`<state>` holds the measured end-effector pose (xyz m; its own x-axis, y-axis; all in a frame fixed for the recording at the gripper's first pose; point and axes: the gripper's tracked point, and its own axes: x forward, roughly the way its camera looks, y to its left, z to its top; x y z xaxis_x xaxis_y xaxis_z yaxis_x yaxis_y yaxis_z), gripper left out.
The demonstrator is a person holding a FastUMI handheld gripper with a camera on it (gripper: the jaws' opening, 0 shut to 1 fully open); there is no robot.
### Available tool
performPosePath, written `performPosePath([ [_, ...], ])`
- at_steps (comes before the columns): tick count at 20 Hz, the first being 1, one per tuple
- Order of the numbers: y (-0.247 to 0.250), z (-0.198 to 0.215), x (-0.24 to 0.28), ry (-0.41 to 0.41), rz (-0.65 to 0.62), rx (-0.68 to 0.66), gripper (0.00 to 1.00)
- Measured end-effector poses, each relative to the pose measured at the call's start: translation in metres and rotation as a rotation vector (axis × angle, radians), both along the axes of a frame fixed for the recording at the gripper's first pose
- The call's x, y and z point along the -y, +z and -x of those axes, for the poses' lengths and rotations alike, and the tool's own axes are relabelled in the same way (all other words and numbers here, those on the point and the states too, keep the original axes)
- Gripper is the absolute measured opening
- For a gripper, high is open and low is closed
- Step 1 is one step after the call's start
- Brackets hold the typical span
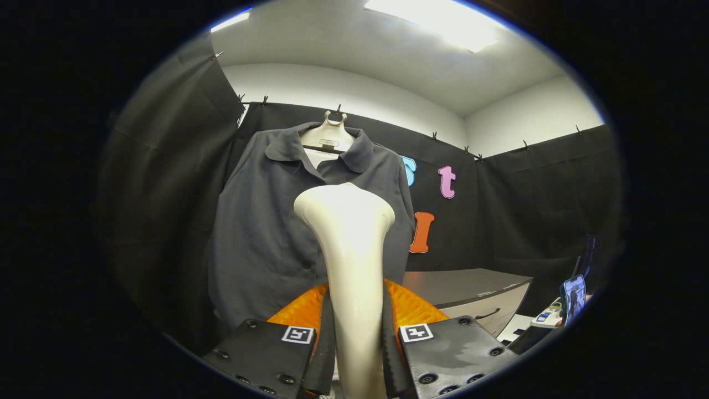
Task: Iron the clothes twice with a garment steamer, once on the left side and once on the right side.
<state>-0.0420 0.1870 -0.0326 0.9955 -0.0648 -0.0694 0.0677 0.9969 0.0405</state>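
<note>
Upright, steamer (pixel 348 249) clamped in tool (pixel 354 343), head seemingly facing hung shirt (pixel 266 221).

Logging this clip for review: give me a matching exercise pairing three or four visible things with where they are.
Things:
1. garment steamer
2. grey shirt
3. cabinet
4. phone

Places:
A. propped upright beyond the cabinet
B. on a hanger against the booth wall
C. clamped between the fingers of the tool
D. low, beside the shirt

Pairs: 1-C, 2-B, 3-D, 4-A
</note>
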Motion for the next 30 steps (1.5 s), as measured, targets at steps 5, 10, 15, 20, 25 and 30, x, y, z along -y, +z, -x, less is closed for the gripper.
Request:
performPosePath([
  [5,-0.002,0.000,-0.001,0.005,-0.003,-0.003,0.43],
  [10,-0.006,-0.003,-0.003,0.010,-0.003,-0.006,0.43],
  [15,-0.005,-0.005,-0.003,0.008,0.000,0.001,0.43],
  [20,-0.008,-0.008,-0.003,0.010,0.001,0.000,0.43],
  [25,-0.008,-0.007,-0.003,0.012,0.001,0.000,0.43],
  [30,-0.010,-0.007,-0.002,0.009,-0.003,-0.005,0.43],
])
